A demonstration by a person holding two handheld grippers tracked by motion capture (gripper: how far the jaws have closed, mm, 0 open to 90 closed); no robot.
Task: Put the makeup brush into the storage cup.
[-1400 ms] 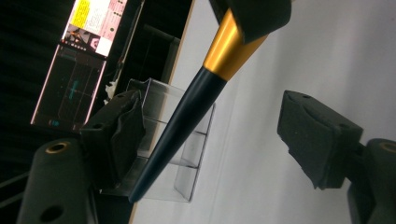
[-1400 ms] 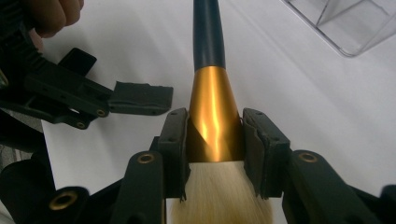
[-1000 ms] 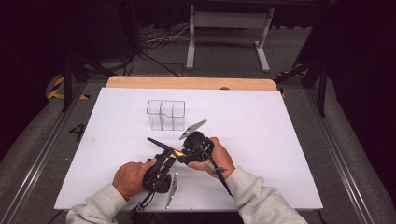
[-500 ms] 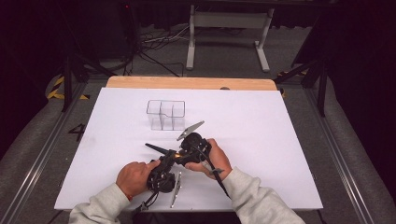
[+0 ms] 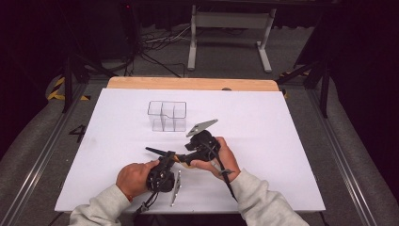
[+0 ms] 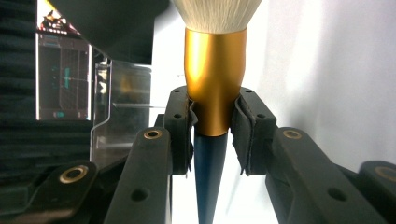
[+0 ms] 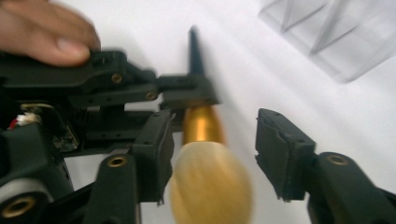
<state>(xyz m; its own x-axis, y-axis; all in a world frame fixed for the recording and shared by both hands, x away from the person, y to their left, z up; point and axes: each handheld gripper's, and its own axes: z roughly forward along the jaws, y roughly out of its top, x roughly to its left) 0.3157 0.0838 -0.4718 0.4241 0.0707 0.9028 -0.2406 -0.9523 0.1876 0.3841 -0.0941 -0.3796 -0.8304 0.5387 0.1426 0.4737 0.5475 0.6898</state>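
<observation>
A makeup brush (image 6: 215, 84) with a gold ferrule, a dark tapered handle and pale bristles lies level just above the white table. My left gripper (image 6: 214, 126) is shut on the lower end of its ferrule, pads pressing from both sides. In the high view the brush (image 5: 157, 152) points left between the two hands, with the left gripper (image 5: 170, 159) below it. My right gripper (image 7: 217, 140) has just been opening: its jaws stand apart around the bristle head (image 7: 210, 186) without touching it. The right gripper (image 5: 187, 157) faces the left one.
A clear plastic organiser (image 5: 167, 115) with several compartments stands behind the hands, towards the table's middle; it also shows as the clear box (image 6: 119, 102) and the clear container (image 7: 336, 32). A wooden edge (image 5: 188, 83) runs along the table's far side.
The right gripper's jaws have parted from the brush. The left hand has edged closer to the right one; both hands otherwise stay where they were.
</observation>
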